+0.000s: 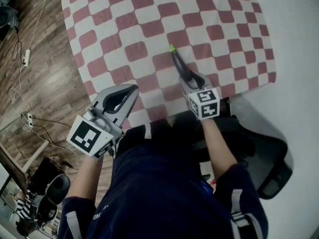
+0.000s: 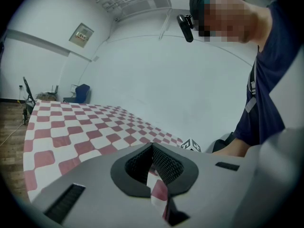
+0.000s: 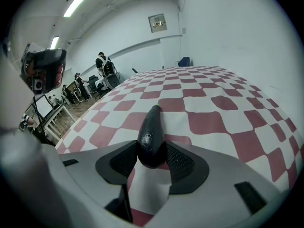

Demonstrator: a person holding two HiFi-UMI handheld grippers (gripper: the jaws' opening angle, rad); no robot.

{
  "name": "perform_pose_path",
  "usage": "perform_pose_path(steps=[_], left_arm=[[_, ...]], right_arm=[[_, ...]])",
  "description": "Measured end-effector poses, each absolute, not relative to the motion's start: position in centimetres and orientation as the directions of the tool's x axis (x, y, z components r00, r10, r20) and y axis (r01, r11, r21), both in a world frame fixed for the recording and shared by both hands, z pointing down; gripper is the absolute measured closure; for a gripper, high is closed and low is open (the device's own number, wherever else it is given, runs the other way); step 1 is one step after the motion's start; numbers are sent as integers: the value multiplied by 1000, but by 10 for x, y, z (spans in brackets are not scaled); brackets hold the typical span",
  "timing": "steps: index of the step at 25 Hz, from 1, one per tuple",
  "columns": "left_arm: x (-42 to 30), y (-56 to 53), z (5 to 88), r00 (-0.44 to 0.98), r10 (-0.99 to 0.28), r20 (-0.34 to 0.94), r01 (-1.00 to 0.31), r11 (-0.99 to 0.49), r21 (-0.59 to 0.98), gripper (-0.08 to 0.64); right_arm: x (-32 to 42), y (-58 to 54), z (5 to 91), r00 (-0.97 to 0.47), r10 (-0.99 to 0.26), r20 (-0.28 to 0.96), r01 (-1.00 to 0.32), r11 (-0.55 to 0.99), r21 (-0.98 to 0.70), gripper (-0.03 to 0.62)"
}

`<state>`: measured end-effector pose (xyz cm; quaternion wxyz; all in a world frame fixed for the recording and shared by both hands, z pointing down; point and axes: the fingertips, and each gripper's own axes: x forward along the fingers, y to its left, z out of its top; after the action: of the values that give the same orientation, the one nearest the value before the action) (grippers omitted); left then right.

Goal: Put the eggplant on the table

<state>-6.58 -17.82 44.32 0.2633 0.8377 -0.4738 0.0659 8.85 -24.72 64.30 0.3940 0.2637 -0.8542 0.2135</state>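
Note:
A slim dark eggplant (image 1: 178, 63) with a green tip hangs over the near part of the red-and-white checked tablecloth (image 1: 149, 14). My right gripper (image 1: 186, 75) is shut on its thick end. In the right gripper view the eggplant (image 3: 152, 129) sits pinched between the black pads (image 3: 183, 163) and points away across the cloth (image 3: 223, 103). Whether it touches the cloth I cannot tell. My left gripper (image 1: 132, 89) is shut and empty, just off the table's near left corner. In its own view the left gripper (image 2: 152, 147) looks along the cloth (image 2: 71, 127).
Wooden floor with cables and a power strip (image 1: 26, 57) lies left of the table. A black chair (image 1: 264, 158) stands at the lower right. Several people and desks (image 3: 90, 84) are far behind the table. A blue chair (image 2: 81, 93) stands by the wall.

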Motion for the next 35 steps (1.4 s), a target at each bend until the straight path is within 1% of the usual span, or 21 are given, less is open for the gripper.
perform_pose_path(steps=[6,8,12,17,23,26,29,32,35], left_arm=[[-69,-176,440,547,-756,361,-826,-418,377,534],[-71,-174,439,545,-759,356,-828,-419,373,534],[-74,-169,434,545,-763,349,-828,-423,367,534],[-80,-161,419,539,-777,325,-832,-431,350,534],[-88,-147,394,528,-799,287,-840,-440,318,534],[-92,-138,380,520,-813,262,-844,-443,302,534],[-95,-127,369,513,-824,242,-849,-444,289,534],[-98,-113,360,509,-832,221,-850,-445,282,534],[-102,-100,354,506,-839,202,-851,-447,275,534]], right_arm=[[91,-243,651,-519,-282,807,-630,764,-139,390],[90,-243,650,-524,-282,803,-632,761,-145,368],[90,-246,637,-533,-313,786,-644,752,-137,351],[86,-255,597,-567,-380,731,-662,738,-130,345],[59,-250,518,-669,-421,612,-637,749,-181,348],[44,-242,475,-722,-439,535,-613,765,-199,390],[33,-227,438,-772,-439,460,-579,784,-223,448],[23,-206,410,-807,-427,408,-540,813,-219,505],[16,-188,390,-829,-420,369,-512,836,-198,545]])
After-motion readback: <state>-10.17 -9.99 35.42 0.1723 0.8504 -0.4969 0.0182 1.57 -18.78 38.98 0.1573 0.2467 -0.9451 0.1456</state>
